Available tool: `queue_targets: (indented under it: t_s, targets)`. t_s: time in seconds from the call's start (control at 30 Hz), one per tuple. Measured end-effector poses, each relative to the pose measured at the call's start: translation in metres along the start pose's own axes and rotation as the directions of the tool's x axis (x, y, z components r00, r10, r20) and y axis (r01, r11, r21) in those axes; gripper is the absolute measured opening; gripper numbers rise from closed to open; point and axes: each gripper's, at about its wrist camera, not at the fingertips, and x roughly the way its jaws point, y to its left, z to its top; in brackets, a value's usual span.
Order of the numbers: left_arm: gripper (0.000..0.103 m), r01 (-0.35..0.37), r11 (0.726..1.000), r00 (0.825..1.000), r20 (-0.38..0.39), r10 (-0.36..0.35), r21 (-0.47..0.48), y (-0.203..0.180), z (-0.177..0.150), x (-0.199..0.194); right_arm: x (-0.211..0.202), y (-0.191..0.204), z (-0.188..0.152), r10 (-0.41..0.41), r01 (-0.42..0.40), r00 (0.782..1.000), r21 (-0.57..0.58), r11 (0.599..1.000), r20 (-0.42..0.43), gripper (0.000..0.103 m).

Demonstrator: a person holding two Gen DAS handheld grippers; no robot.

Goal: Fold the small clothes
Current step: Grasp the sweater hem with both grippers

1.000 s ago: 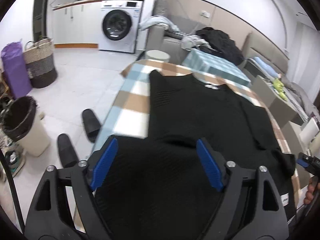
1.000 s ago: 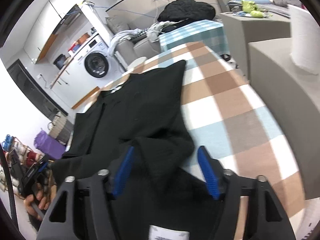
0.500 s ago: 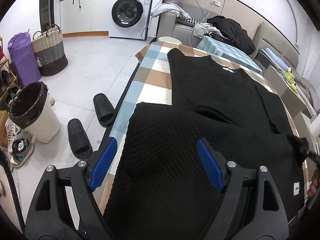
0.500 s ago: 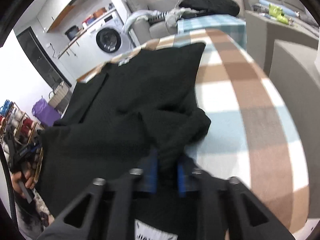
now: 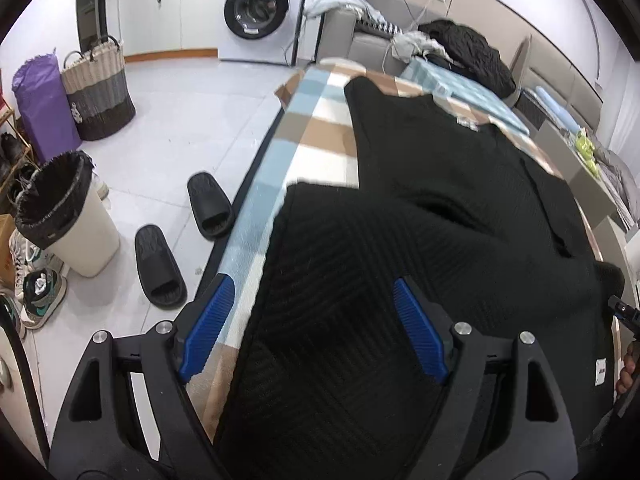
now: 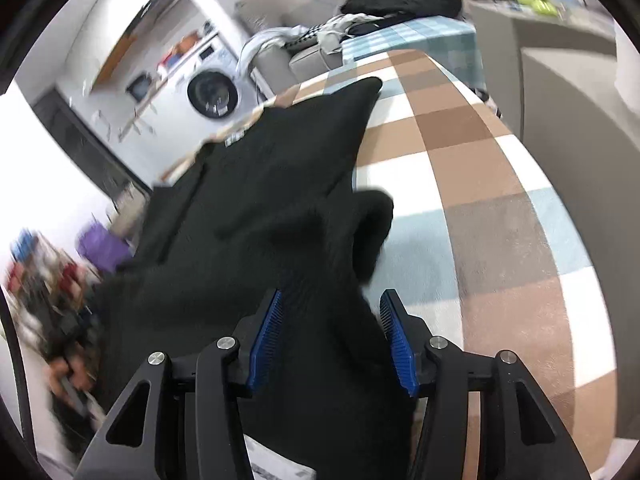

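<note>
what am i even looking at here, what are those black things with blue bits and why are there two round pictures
Each round picture comes from a fisheye camera mounted on a hand-held gripper, looking forward along its two blue-padded jaws. One shows the left gripper, the other the right gripper. A person holds one in each hand; no robot arm. A black knit sweater lies on a checked tablecloth. Both sets of jaws stand apart over the fabric, and neither is visibly clamping it.
</note>
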Motion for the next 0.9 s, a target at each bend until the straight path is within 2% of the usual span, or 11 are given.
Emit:
queue_targets:
  t_s: [0.17, 0.23, 0.33, 0.37, 0.4, 0.43, 0.47, 0.57, 0.67, 0.77, 0.9]
  targets:
    - [0.079, -0.010, 0.999, 1.000, -0.020, 0.010, 0.030, 0.000, -0.007, 0.009, 0.002, 0.007, -0.005, -0.014, 0.013, 1.000, -0.056, 0.998, -0.014, 0.051]
    - [0.074, 0.003, 1.000, 1.000, -0.024, -0.002, 0.029, 0.001, -0.009, 0.010, 0.002, 0.006, -0.006, -0.016, 0.015, 1.000, -0.056, 0.998, -0.020, 0.051]
    - [0.039, 0.018, 1.000, 1.000, -0.023, -0.017, 0.022, 0.003, -0.011, 0.011, 0.003, 0.005, -0.007, -0.022, 0.021, 1.000, -0.061, 0.998, -0.015, 0.051]
    - [0.020, 0.020, 0.999, 1.000, -0.017, -0.019, 0.027, 0.002, -0.012, 0.010, 0.003, 0.006, -0.008, -0.035, 0.035, 0.999, -0.068, 0.997, -0.005, 0.041]
    - [0.008, 0.022, 0.999, 1.000, -0.010, -0.022, 0.033, 0.002, -0.013, 0.009, 0.001, 0.008, -0.009, -0.048, 0.049, 0.999, -0.081, 0.996, 0.015, 0.019]
    - [0.007, 0.024, 0.999, 1.000, 0.012, -0.024, 0.049, 0.000, -0.014, 0.004, -0.001, 0.010, -0.009, -0.048, 0.052, 0.998, -0.089, 0.995, 0.040, 0.010]
    - [0.006, 0.014, 0.998, 0.999, 0.040, -0.016, 0.066, -0.003, -0.013, -0.001, -0.006, 0.010, -0.009, -0.049, 0.054, 0.996, -0.088, 0.995, 0.068, 0.005]
    - [0.006, 0.024, 0.996, 0.996, 0.081, -0.031, 0.085, -0.006, -0.013, -0.016, -0.027, 0.007, -0.006, -0.013, 0.024, 0.986, -0.061, 0.998, 0.164, 0.005]
    - [0.006, 0.070, 0.994, 0.989, 0.121, -0.080, 0.084, -0.006, -0.009, -0.035, -0.048, 0.006, -0.002, 0.027, -0.019, 0.971, -0.036, 0.999, 0.237, 0.004]
    - [0.005, 0.109, 0.991, 0.980, 0.161, -0.120, 0.080, -0.008, -0.003, -0.050, -0.060, 0.010, 0.006, 0.039, -0.035, 0.956, -0.021, 0.999, 0.290, 0.004]
    - [0.005, 0.117, 0.990, 0.971, 0.203, -0.130, 0.075, -0.013, 0.014, -0.054, -0.060, 0.009, 0.025, 0.049, -0.057, 0.947, 0.016, 0.998, 0.317, 0.005]
